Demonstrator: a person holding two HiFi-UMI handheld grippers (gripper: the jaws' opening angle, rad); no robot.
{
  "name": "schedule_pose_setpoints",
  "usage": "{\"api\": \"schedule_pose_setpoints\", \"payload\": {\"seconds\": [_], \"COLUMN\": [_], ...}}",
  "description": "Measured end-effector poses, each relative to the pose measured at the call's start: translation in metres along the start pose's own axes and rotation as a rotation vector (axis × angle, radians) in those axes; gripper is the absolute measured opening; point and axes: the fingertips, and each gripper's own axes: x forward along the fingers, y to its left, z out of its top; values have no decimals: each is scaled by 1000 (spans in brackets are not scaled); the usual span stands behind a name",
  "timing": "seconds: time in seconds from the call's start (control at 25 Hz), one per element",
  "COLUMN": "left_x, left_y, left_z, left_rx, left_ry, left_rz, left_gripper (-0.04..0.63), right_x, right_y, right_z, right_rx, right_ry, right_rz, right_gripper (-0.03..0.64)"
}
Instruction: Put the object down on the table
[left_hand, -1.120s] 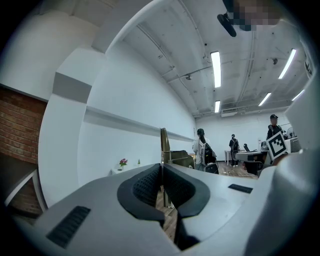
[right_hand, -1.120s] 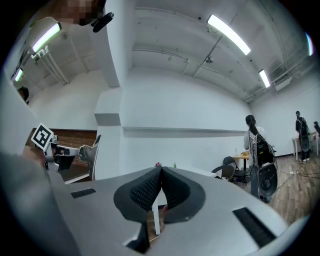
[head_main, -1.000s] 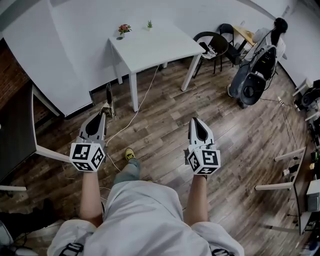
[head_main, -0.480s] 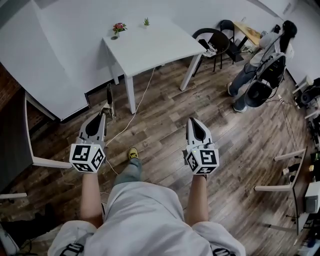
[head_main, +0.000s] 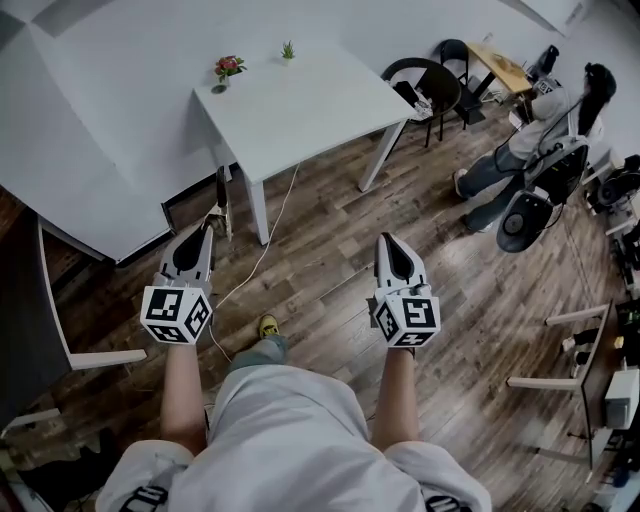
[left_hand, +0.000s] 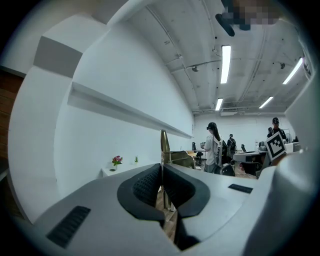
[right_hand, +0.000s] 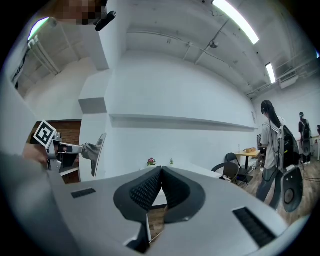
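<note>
My left gripper (head_main: 205, 230) is shut on a thin flat tool (head_main: 218, 198), dark with a brassy part, that sticks out past its tips. In the left gripper view the tool (left_hand: 163, 145) stands edge-on between the closed jaws of the gripper (left_hand: 161, 169). The right gripper view shows its grey blade (right_hand: 100, 154) from the side. My right gripper (head_main: 388, 242) is shut with nothing in it; its pads (right_hand: 150, 187) meet at the tip. Both grippers hang over the wooden floor, short of the white table (head_main: 300, 100).
A small flower vase (head_main: 227, 69) and a tiny plant (head_main: 288, 49) stand at the table's far edge. A cable (head_main: 268, 238) runs across the floor under it. Black chairs (head_main: 425, 85) stand to the right, and a person (head_main: 535, 140) walks there. A dark desk (head_main: 25, 300) is at left.
The white table has come closer and lower in the head view as I step forward. The person at right has moved further right. Both grippers keep their pose and grip.
</note>
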Motion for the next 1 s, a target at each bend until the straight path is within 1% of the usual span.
{"api": "schedule_pose_setpoints", "payload": {"seconds": [0.2,0.32,0.48,0.72,1.0], "left_x": [50,68,88,119,168], "left_y": [40,56,70,80,82], "left_z": [15,22,20,21,25], "left_rx": [-10,-17,-27,-28,-21], "left_ry": [-4,-12,-7,-4,6], "left_rz": [-25,-41,-54,-77,-95], "left_gripper": [23,23,23,23,23], "right_x": [58,77,97,123,156], "right_y": [4,3,1,-9,-38], "right_z": [17,25,24,21,24], "right_rx": [-20,-21,-18,-9,2], "right_ry": [7,5,9,15,9], "right_rz": [-14,-32,-48,-67,-86], "right_gripper": [9,9,9,9,9]}}
